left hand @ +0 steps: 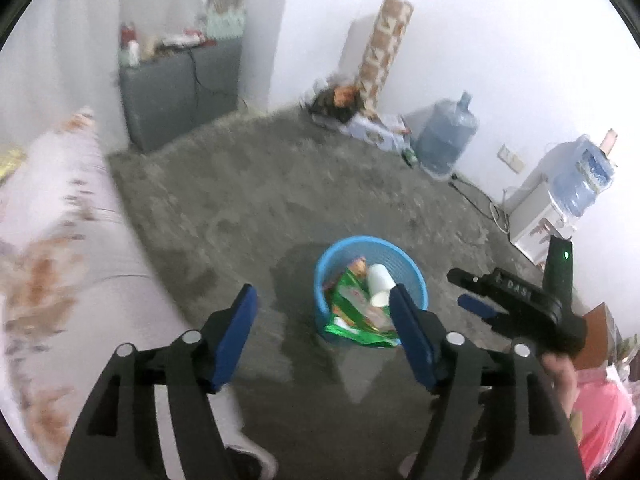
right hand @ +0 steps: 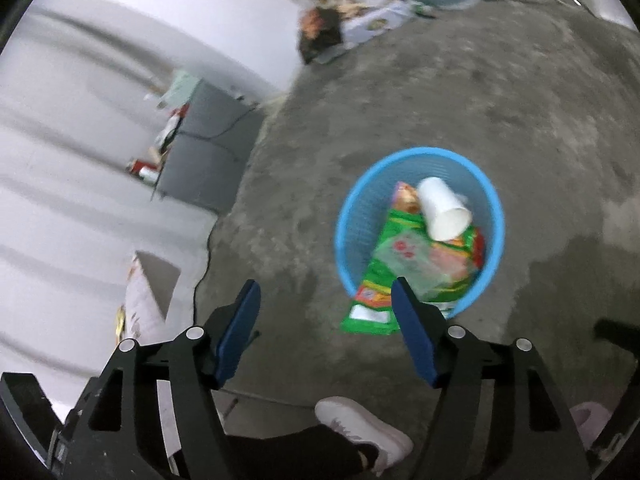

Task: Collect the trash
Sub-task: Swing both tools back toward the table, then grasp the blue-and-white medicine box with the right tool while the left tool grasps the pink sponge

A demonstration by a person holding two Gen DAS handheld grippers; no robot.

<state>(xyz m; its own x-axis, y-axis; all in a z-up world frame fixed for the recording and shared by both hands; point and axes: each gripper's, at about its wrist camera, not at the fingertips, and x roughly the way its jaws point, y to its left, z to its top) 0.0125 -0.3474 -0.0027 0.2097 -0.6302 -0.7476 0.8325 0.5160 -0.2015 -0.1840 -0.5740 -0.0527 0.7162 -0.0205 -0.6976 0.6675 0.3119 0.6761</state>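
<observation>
Both the left gripper (left hand: 324, 312) and right gripper (right hand: 326, 308) hovered with fingers wide and empty above the blue basket (right hand: 356, 200), which held a white cup (right hand: 442, 208) and green wrapper (right hand: 404, 256).

1 blue basket (right hand: 496, 216), 1 white cup (right hand: 442, 208), 1 green wrapper (right hand: 400, 256), 2 water jugs (left hand: 448, 136), 2 grippers (left hand: 324, 320).

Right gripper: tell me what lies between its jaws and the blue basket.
Only bare concrete floor separates the right gripper from the blue basket, seen in the right wrist view.
</observation>
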